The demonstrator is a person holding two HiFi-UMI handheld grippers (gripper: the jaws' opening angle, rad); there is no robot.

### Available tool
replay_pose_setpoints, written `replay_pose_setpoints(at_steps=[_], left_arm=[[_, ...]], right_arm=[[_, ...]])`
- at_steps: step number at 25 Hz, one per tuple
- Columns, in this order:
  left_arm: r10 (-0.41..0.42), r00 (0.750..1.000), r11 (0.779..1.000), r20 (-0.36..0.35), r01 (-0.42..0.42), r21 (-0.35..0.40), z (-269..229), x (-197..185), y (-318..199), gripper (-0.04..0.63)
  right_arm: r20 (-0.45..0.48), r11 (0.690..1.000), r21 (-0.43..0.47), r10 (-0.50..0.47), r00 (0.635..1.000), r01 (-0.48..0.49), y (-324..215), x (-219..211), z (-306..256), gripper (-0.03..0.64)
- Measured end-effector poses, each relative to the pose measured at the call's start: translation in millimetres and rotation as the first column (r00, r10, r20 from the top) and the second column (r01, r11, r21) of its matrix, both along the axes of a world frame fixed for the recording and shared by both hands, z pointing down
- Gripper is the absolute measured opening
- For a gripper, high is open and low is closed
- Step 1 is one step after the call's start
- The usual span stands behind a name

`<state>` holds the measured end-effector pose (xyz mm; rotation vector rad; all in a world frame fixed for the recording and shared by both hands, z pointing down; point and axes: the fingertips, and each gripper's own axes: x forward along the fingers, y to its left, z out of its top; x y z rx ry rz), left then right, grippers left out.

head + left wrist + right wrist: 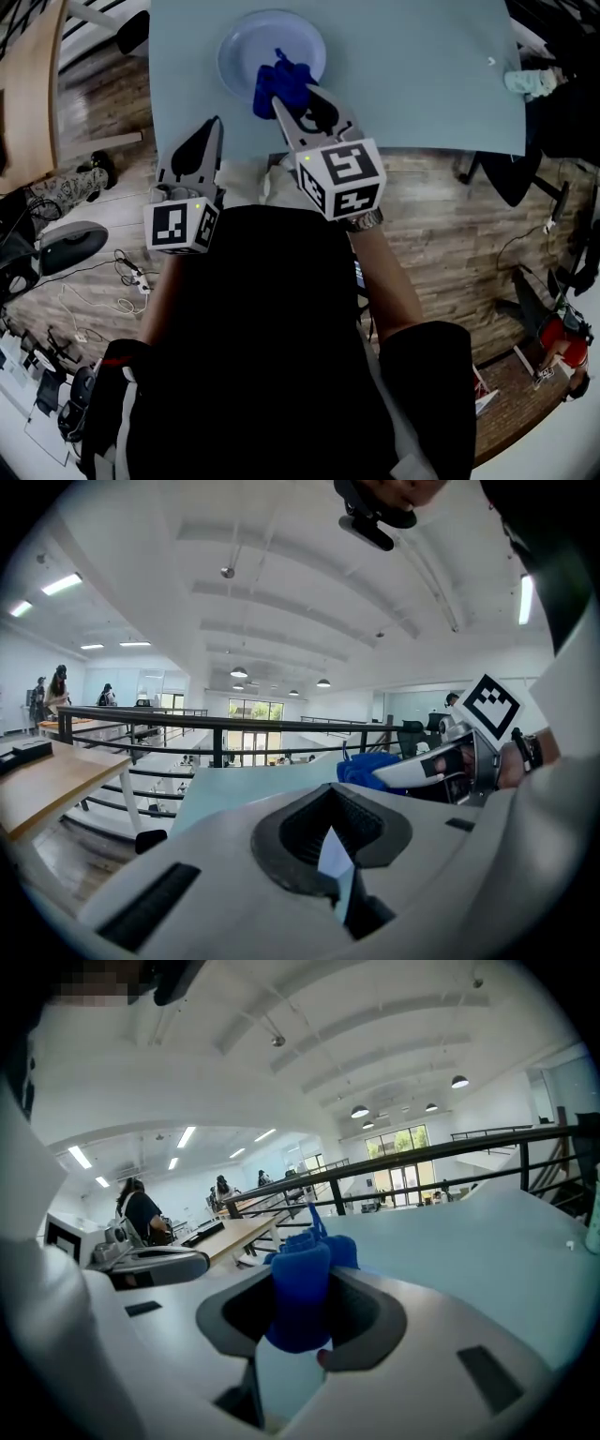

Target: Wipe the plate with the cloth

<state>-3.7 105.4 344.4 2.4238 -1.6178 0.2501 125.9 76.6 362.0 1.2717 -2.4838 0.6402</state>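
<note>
The right gripper [279, 105] has its fingers clenched on the blue cloth [281, 80], bunched over the plate [242, 47] on the pale blue bench [422, 84]. The left gripper [216, 127] hangs at the bench's near edge, fingers pressed together on nothing. A small pale object [532, 82] sits well apart at the right corner.

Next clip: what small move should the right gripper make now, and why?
Probably lower the right gripper and sweep the blue cloth left across the plate. Its jaws are shut on the cloth, which sits bunched over the plate's near right part, while the rest shows bare. Whether the cloth touches the plate yet, I cannot tell.
</note>
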Motion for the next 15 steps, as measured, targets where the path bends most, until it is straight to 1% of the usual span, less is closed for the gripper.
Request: replay_pose_setpoints(at_steps=[3,7,10,15], left_arm=[[-0.013,1.000,1.000,0.003,0.013,0.007,-5.6,-9.4,5.4,0.001],[-0.028,1.000,0.999,-0.002,0.028,0.018,-14.9,-17.2,6.3,0.000],[-0.029,1.000,0.999,-0.004,0.029,0.040,-24.9,-16.8,5.0,0.000],[-0.027,1.000,0.997,-0.005,0.028,0.072,-39.1,-19.0,2.7,0.000]], right_arm=[[0.002,0.998,0.049,-0.032,0.999,0.032,9.8,-8.1,-18.0,0.120],[0.020,0.997,0.071,-0.036,0.999,0.034,19.4,-16.0,-34.2,0.120],[0.038,0.996,0.078,-0.042,0.998,0.038,24.4,-18.7,-40.7,0.120],[0.086,0.997,0.066,-0.041,0.995,0.035,28.0,-19.6,-50.3,0.120]])
